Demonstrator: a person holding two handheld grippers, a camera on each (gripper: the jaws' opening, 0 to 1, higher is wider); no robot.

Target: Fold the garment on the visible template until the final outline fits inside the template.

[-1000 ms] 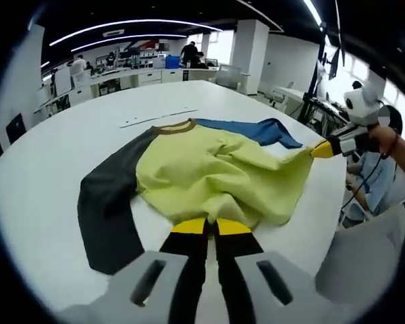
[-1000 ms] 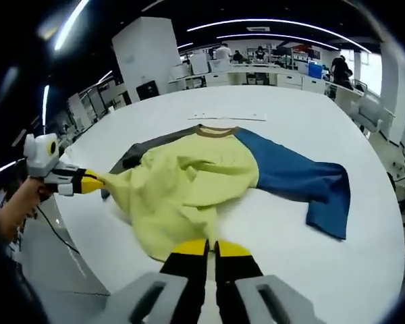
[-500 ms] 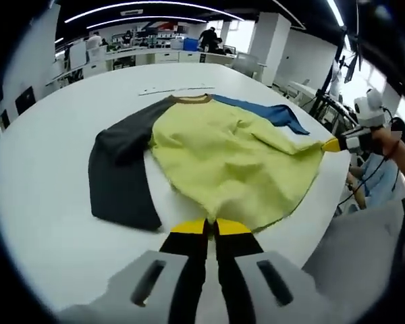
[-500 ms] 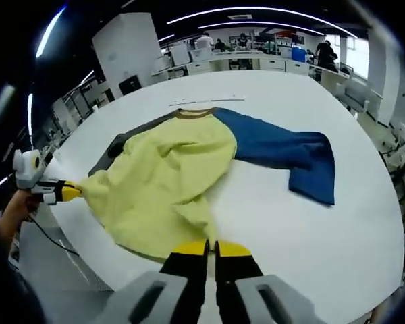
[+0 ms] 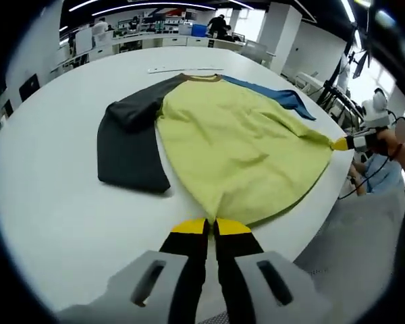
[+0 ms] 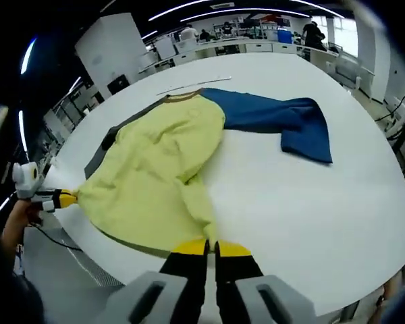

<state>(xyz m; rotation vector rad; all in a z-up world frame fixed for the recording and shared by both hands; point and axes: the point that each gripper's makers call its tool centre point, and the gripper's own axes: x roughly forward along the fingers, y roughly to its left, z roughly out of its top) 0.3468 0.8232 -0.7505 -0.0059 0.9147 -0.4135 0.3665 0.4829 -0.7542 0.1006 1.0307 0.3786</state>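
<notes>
Smooth yellow-bodied garment (image 5: 246,145), hem taut

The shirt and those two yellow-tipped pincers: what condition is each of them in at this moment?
Shirt: lying on the white table, yellow body pulled taut at the hem, not folded.
Dark sleeve: flat on the table.
Blue sleeve: flat on the table, slightly wrinkled.
Left gripper: shut on one hem corner.
Right gripper: shut on the other hem corner.
</notes>
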